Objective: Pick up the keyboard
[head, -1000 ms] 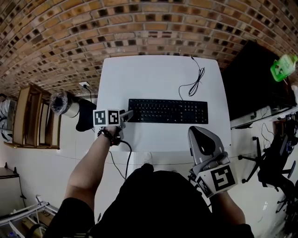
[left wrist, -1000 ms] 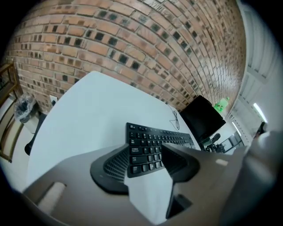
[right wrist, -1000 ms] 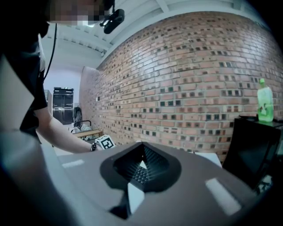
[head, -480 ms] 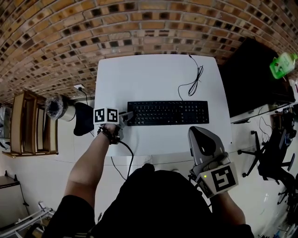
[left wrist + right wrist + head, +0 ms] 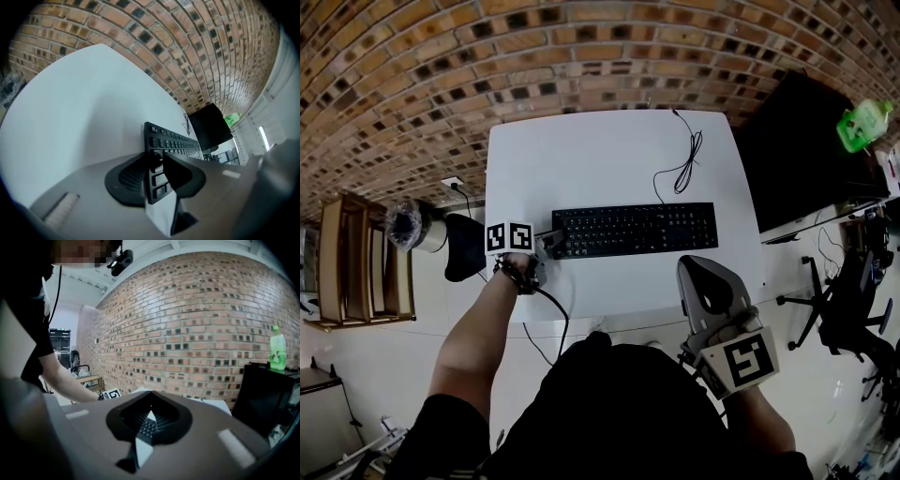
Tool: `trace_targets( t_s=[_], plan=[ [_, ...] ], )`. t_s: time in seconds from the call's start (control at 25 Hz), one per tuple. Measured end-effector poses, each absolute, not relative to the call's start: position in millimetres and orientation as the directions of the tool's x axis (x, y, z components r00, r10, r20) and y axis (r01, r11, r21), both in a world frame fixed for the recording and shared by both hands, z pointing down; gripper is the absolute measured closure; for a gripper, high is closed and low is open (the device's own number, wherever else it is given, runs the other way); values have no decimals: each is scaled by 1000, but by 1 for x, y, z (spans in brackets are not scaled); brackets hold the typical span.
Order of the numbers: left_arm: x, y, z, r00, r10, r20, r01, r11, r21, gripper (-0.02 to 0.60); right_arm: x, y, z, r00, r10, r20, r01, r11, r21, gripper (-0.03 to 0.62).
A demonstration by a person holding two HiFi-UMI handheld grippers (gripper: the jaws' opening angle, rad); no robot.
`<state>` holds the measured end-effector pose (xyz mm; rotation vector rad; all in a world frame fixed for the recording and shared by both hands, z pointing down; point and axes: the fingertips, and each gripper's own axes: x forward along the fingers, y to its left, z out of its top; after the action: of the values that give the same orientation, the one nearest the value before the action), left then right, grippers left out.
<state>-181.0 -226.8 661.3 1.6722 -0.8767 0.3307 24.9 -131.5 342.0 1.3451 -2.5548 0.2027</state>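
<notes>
A black keyboard (image 5: 637,229) lies flat across the middle of the white table (image 5: 600,150). My left gripper (image 5: 555,237) is at the keyboard's left end, tilted down. In the left gripper view the keyboard (image 5: 174,139) runs away from me and its near end sits between the pads of the left gripper (image 5: 157,161). The jaws have just been closing and now press on that end. My right gripper (image 5: 698,264) hangs off the table's near right corner, close to my body, shut with nothing in it. In its own view the right gripper (image 5: 149,416) points level at the brick wall.
The keyboard's cable (image 5: 682,164) loops on the table's far right. A black cabinet (image 5: 806,150) with a green bottle (image 5: 862,127) stands to the right, an office chair (image 5: 853,309) nearer. At the left are a wooden shelf (image 5: 356,258) and a dark object (image 5: 464,246).
My left gripper has sunk a little onto the keyboard's left end and its jaws have closed on it. The right gripper has stayed where it was.
</notes>
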Motion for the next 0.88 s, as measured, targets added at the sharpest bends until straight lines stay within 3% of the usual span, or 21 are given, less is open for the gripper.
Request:
trace_targets(
  t_s=[0.88],
  plan=[
    [-173, -212, 589, 710, -396, 582, -655, -68, 752, 502, 15, -120, 346, -549, -794, 263, -826, 563, -27, 592]
  ],
)
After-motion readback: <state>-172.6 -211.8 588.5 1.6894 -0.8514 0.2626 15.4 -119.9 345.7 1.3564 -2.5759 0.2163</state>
